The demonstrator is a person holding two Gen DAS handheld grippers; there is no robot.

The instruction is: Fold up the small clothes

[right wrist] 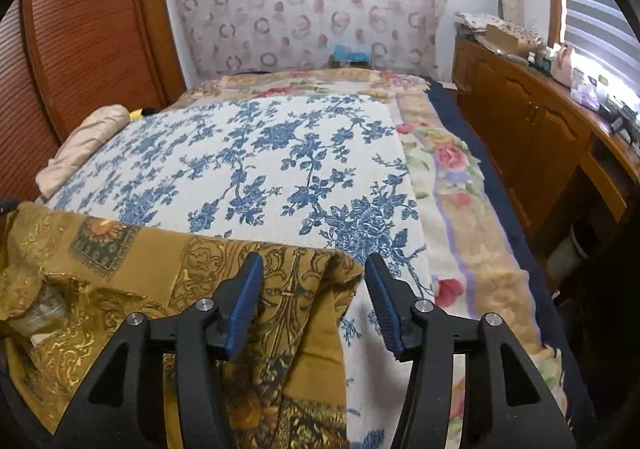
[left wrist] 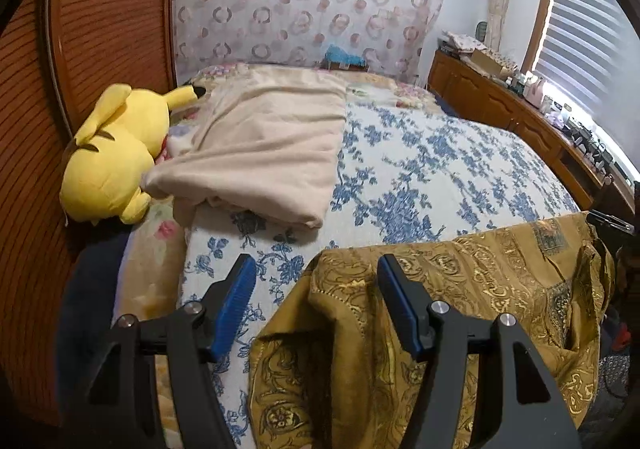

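A gold patterned garment [left wrist: 460, 289] is lying rumpled across the near end of a bed [left wrist: 420, 153], on top of a white bedspread with blue flowers [right wrist: 260, 153]. The left gripper [left wrist: 316, 305] is hovering over the garment's left edge with its blue pads spread apart; cloth is lying between and under them, but they are not pinching it. The right gripper [right wrist: 314, 301] is hanging over the garment's right corner, its pads also standing apart, with a ridge of cloth rising between them and no pad pressing on it. Judging from the pictures, the folding is barely begun: the garment is looking bunched and creased rather than laid flat, no neat fold is showing, and neither gripper is holding cloth. What is left seems to be taking hold of the edges, smoothing the piece out and folding it over. Farther up the bed, a beige blanket [left wrist: 260, 145] is lying loosely folded beside a yellow plush toy [left wrist: 116, 157] near a wooden wardrobe [left wrist: 100, 29]. A wooden dresser [right wrist: 532, 129] is standing along the right wall under a window with blinds [left wrist: 580, 21].
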